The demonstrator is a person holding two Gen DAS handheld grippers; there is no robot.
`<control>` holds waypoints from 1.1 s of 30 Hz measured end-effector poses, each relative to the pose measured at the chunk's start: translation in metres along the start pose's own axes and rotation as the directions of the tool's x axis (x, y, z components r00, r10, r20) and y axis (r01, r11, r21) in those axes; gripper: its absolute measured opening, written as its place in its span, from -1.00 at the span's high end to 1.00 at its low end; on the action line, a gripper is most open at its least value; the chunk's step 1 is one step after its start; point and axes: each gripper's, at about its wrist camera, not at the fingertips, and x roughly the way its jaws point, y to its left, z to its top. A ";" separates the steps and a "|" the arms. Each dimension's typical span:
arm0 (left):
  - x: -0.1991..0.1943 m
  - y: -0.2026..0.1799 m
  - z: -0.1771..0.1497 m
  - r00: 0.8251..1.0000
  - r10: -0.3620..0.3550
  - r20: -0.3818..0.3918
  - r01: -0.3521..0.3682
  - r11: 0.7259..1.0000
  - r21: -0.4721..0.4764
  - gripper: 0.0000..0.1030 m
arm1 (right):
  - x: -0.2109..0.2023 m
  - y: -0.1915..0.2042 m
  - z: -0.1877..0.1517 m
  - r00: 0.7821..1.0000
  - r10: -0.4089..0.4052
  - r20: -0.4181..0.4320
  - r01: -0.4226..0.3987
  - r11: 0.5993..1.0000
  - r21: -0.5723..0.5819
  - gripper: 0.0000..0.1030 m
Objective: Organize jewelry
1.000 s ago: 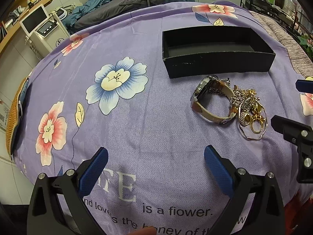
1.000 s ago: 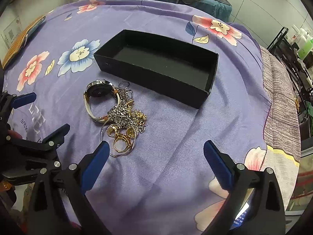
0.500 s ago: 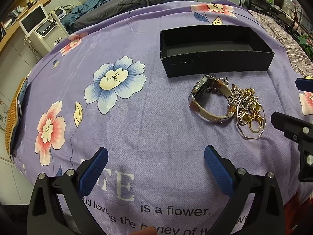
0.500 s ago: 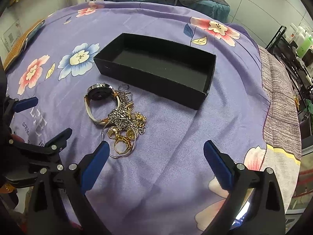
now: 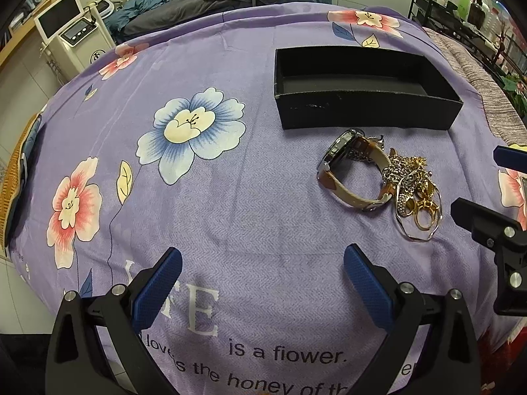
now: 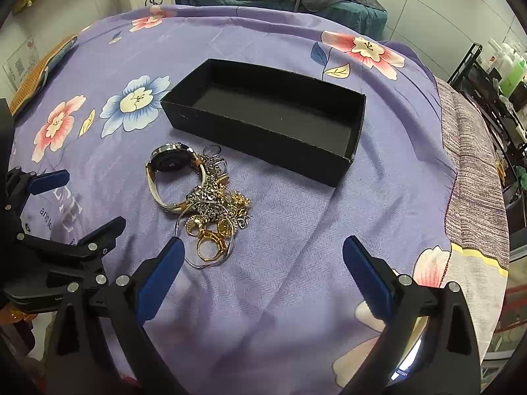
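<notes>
A pile of jewelry [image 5: 411,191] lies on the purple flowered cloth: a watch [image 5: 349,171] with a tan strap, tangled chains and gold rings [image 6: 214,240]. The watch [image 6: 171,161] and the pile also show in the right wrist view. An empty black box [image 5: 362,105] stands just behind the pile; it shows in the right wrist view [image 6: 263,151] too. My left gripper [image 5: 263,286] is open and empty, near the cloth's front edge, left of the pile. My right gripper [image 6: 260,273] is open and empty, with its left finger pad close to the rings.
The purple cloth [image 5: 230,197] covers a rounded table. A striped grey cloth [image 6: 471,164] lies at the right edge. A white machine with a screen [image 5: 72,39] stands far left. A black shelf with bottles [image 5: 461,6] stands at the right.
My right gripper has moved forward and down toward the jewelry pile. My left gripper has shifted slightly; both stay open.
</notes>
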 end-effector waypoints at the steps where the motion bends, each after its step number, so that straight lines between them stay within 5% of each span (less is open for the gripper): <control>1: 0.000 0.000 0.000 1.000 -0.002 0.000 0.002 1.000 0.000 -0.88 | 0.000 0.000 0.000 1.000 0.002 0.000 -0.002 1.000 0.001 -0.85; 33: 0.000 -0.001 0.000 1.000 -0.016 -0.008 0.016 1.000 0.007 -0.88 | 0.001 0.003 -0.001 1.000 0.003 0.004 -0.003 1.000 0.003 -0.85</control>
